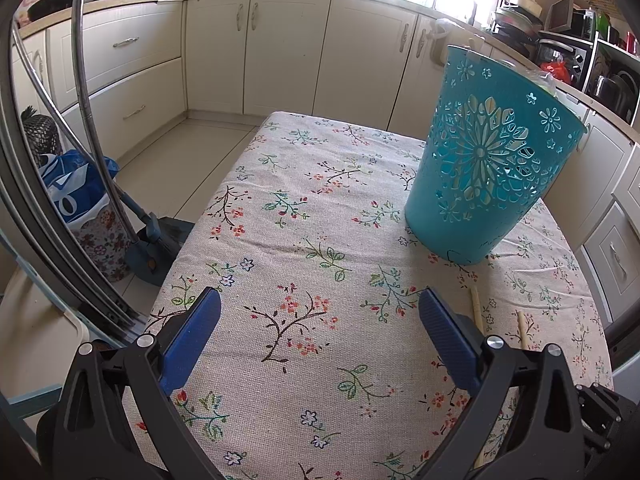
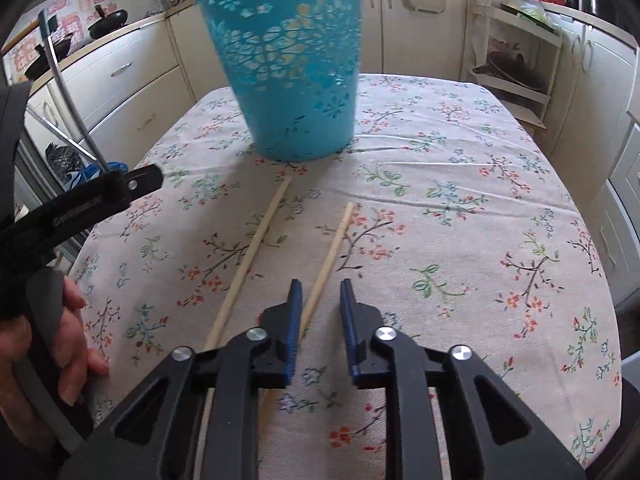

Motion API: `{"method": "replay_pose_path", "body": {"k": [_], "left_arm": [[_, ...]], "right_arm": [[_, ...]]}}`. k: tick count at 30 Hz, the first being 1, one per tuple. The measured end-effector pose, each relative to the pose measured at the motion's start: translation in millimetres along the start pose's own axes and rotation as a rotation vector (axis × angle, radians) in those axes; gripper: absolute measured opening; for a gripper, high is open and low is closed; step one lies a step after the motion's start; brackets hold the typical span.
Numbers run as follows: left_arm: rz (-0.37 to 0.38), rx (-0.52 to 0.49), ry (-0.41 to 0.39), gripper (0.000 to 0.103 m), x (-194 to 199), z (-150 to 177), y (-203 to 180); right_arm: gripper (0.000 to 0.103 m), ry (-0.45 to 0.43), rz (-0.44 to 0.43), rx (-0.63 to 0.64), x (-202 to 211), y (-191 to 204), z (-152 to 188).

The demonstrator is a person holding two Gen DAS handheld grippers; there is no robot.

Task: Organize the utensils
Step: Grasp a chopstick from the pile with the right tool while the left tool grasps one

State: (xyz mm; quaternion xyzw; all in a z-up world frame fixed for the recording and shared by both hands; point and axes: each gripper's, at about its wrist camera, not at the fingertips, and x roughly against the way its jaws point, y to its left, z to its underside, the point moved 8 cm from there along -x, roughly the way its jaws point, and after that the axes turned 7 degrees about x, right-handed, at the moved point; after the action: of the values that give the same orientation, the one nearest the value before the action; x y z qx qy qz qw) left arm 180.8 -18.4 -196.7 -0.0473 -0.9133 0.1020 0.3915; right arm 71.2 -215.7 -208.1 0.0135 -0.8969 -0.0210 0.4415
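Two wooden chopsticks lie on the floral tablecloth in front of a teal cut-out bin (image 2: pixel 296 68). The left chopstick (image 2: pixel 256 248) rests free. The right chopstick (image 2: pixel 334 240) runs in between the fingertips of my right gripper (image 2: pixel 321 286) and passes under its left finger; a gap shows at the right pad, so the narrow jaws stand open around it. My left gripper (image 1: pixel 320 300) hovers wide open over bare cloth, holding nothing. From there the bin (image 1: pixel 492 152) stands ahead to the right, and the tips of both chopsticks (image 1: pixel 476 308) peek past its right finger.
A person's hand (image 2: pixel 60 320) holds the left gripper's handle at the table's left edge. Kitchen cabinets (image 1: pixel 256 48) ring the table (image 1: pixel 280 184). On the floor at the left are a mop (image 1: pixel 152 236) and a blue bag (image 1: pixel 76 188). A white shelf rack (image 2: pixel 516 60) stands at the far right.
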Motion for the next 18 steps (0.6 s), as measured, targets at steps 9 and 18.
{"method": "replay_pose_path", "body": {"k": [9,18], "left_arm": [[0.021,-0.116,0.099,0.095,-9.6,11.2,-27.3],[-0.018,-0.351,0.129,0.095,-18.6,36.4,-96.3]], "right_arm": [[0.013,-0.024,-0.02,-0.07,3.3,-25.8,0.0],[0.013,-0.042,-0.065,-0.095,8.5,-32.2,3.9]]}}
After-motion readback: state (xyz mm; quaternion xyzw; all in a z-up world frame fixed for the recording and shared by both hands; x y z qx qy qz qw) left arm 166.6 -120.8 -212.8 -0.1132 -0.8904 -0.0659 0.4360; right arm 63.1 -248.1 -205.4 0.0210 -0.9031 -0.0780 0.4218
